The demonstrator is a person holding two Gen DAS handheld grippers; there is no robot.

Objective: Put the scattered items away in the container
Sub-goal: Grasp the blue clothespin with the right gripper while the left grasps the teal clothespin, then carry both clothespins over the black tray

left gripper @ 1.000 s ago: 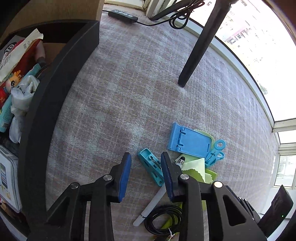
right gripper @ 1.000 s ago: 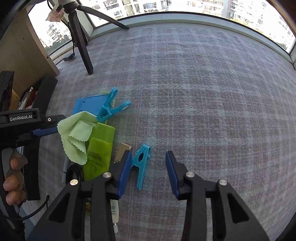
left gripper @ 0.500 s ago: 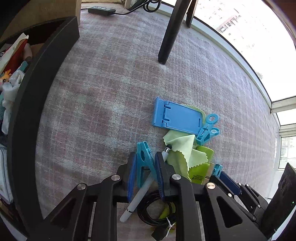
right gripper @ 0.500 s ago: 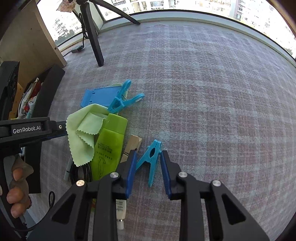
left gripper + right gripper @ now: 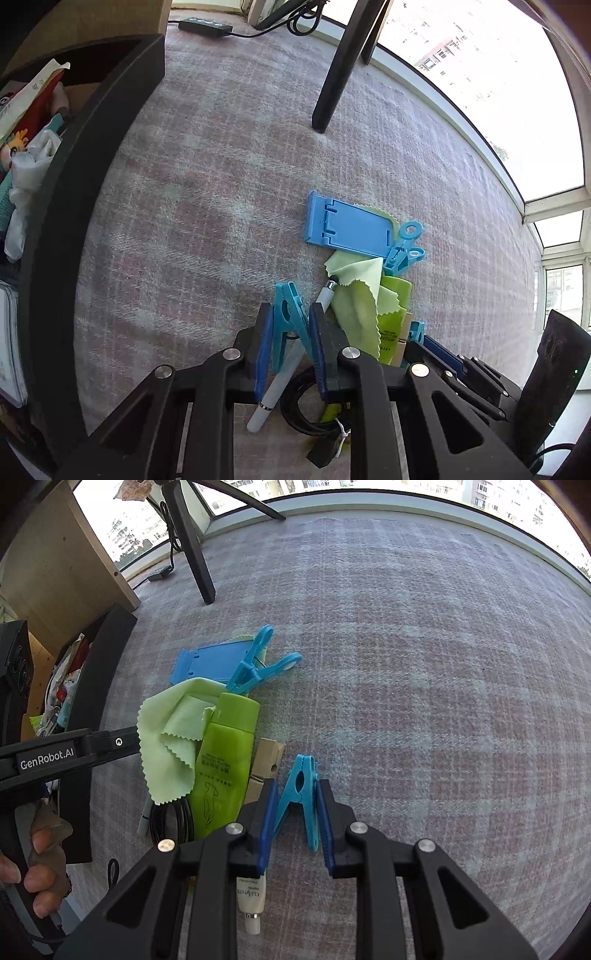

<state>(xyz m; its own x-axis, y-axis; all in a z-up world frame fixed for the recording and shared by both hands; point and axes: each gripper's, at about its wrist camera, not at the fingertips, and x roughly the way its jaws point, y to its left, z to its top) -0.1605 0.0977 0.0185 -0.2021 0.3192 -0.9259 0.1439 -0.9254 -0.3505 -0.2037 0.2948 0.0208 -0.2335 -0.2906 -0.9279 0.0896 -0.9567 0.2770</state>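
— On the carpet [image 5: 424, 664], what has changed since a second ago?
— Both grippers, spread then, are now clamped: the left gripper [image 5: 290, 328] grips one teal clip [image 5: 286, 314], the right gripper [image 5: 295, 812] another clip [image 5: 301, 786].
— Lifted?
— Hard to tell; both seem at carpet level, beside the green cloth [image 5: 170, 734], near the black container [image 5: 55, 206].
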